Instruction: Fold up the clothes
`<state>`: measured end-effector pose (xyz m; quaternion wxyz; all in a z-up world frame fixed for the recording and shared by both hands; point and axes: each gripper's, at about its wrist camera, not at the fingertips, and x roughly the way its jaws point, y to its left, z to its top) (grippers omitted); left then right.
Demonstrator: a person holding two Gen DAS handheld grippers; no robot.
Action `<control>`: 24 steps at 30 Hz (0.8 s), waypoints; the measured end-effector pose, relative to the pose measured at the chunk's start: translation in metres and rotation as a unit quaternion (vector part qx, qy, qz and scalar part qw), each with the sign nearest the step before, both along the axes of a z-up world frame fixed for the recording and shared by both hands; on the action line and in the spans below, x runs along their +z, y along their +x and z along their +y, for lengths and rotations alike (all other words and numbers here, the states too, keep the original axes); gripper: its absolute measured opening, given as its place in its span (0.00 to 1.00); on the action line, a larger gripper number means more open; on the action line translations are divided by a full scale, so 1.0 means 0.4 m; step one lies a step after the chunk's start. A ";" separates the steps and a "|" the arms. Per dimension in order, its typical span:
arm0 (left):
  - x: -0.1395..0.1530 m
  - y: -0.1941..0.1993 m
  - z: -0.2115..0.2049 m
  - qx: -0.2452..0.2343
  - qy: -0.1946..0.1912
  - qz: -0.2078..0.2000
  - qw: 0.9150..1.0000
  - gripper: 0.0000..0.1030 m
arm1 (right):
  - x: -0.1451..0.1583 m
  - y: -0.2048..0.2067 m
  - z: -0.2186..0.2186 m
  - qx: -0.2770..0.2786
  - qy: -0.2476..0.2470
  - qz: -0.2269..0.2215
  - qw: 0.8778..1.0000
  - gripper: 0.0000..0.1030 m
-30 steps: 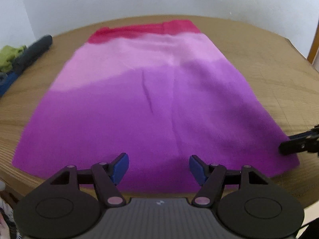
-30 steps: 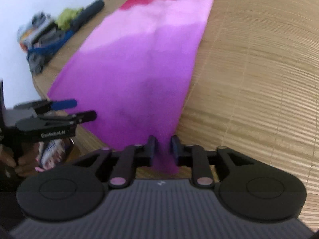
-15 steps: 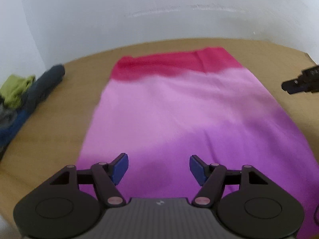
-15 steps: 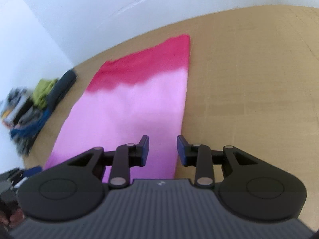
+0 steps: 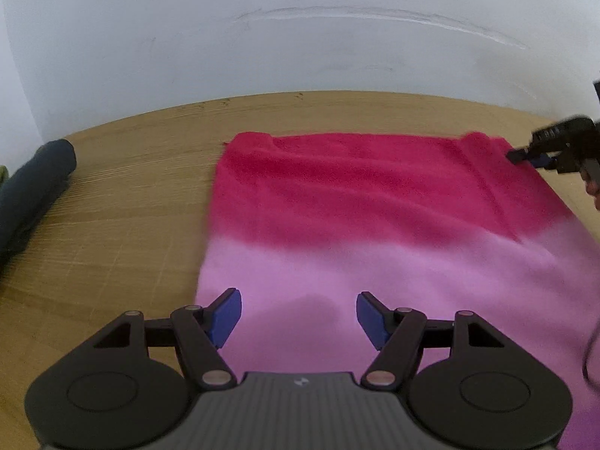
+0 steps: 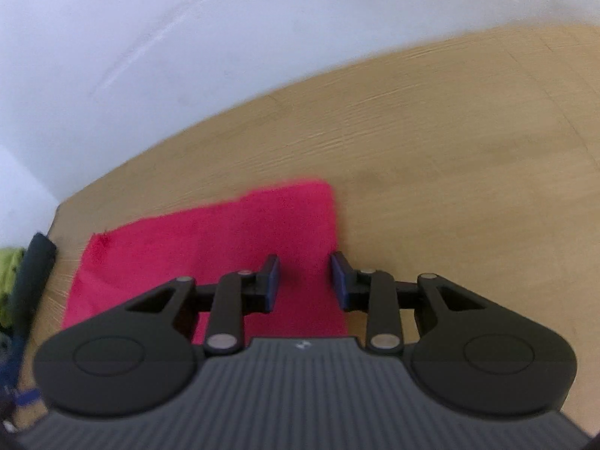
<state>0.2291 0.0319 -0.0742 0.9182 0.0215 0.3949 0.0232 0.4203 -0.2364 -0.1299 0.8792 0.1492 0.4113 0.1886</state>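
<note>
Garment point(image 5: 375, 225) flat beneath both grippers' parted, empty jaws, left point(image 5: 299, 315) wider than right point(image 6: 304, 281).

Your light wooden table point(image 5: 123, 221) with fine grain lines runs up to a white wall at 12 o'clock. Flat on it lies the fleecy garment that fades from crimson red to pale pink point(image 5: 375, 217), its red end toward the wall. At 9 o'clock from that cloth, apart from it, you have a dark navy rolled fabric bundle point(image 5: 33, 183) on the table's edge, with a lime-green crumpled cloth point(image 6: 7, 273) just beside it.
</note>
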 end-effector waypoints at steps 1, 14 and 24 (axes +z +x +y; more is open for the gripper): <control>-0.007 0.018 0.004 0.004 -0.007 -0.002 1.000 0.68 | -0.001 0.006 0.016 0.010 -0.005 -0.005 1.000 0.32; -0.067 0.115 0.008 0.043 -0.007 -0.013 0.999 0.73 | 0.046 0.004 0.044 -0.068 -0.202 -0.101 0.972 0.07; 0.030 0.266 0.021 0.002 -0.018 -0.046 0.999 0.68 | 0.135 -0.060 0.162 -0.114 -0.268 -0.204 0.935 0.45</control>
